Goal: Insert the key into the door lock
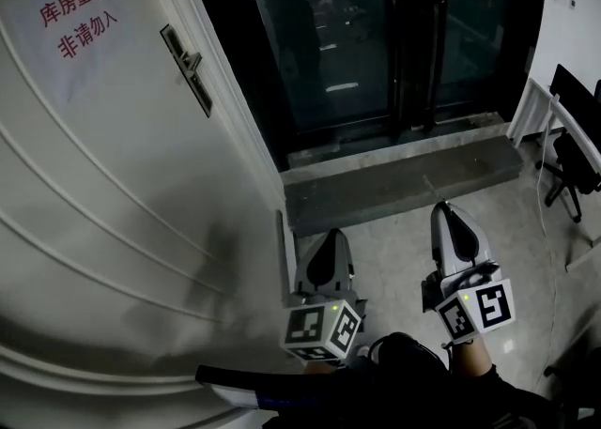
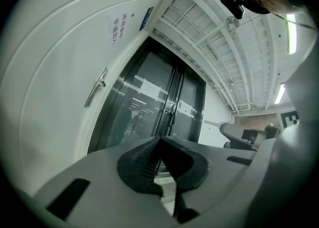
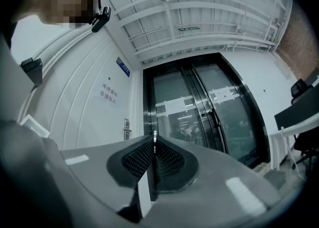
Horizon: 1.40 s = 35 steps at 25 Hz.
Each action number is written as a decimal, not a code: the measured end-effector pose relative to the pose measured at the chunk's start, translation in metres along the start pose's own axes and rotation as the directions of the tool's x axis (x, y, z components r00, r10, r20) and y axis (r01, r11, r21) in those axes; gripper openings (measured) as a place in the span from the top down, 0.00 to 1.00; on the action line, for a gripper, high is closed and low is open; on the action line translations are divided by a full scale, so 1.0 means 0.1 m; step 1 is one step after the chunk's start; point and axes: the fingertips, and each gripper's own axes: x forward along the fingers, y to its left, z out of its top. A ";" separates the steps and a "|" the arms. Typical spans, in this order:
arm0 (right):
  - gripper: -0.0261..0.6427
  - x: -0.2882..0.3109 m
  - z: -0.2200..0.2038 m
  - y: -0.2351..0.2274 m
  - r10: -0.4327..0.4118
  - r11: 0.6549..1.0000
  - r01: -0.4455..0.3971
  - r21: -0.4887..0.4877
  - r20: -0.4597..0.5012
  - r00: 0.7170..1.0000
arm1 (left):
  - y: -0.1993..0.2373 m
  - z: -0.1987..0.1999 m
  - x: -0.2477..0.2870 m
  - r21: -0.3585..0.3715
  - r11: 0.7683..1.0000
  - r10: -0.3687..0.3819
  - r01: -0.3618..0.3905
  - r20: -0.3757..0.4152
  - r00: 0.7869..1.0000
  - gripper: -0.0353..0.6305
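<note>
- Head view: I see the left gripper (image 1: 333, 241) and right gripper (image 1: 449, 216) held low, well below the door lock (image 1: 188, 66) on the white door (image 1: 103, 192).
- Left gripper view: jaws pressed together, nothing between them.
- Right gripper view: jaws pinch the thin key (image 3: 154, 140) at their tips; the lock sits beyond, slightly left.

Clear air is seen btw. the right tool (image 1: 444, 209), key (image 3: 154, 141) pinched, and the door lock (image 1: 186, 70) up-left. Left side is walled off by the white door (image 1: 103, 192); the right is crowded by a chair (image 1: 575, 145). A concrete sill (image 1: 404, 183) is raised ahead.
</note>
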 end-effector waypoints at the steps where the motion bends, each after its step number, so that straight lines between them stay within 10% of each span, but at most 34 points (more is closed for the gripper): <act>1: 0.94 0.05 -0.01 -0.03 -0.004 1.000 0.004 -0.002 -0.001 1.000 | 0.01 -0.01 0.06 -0.001 1.000 -0.004 0.004 -0.003 1.000 0.95; 35: 0.94 2.36 -0.33 -1.90 0.086 0.996 -0.086 -0.001 0.000 0.996 | 0.22 -0.10 2.89 0.005 0.996 0.086 -0.087 0.049 0.995 0.95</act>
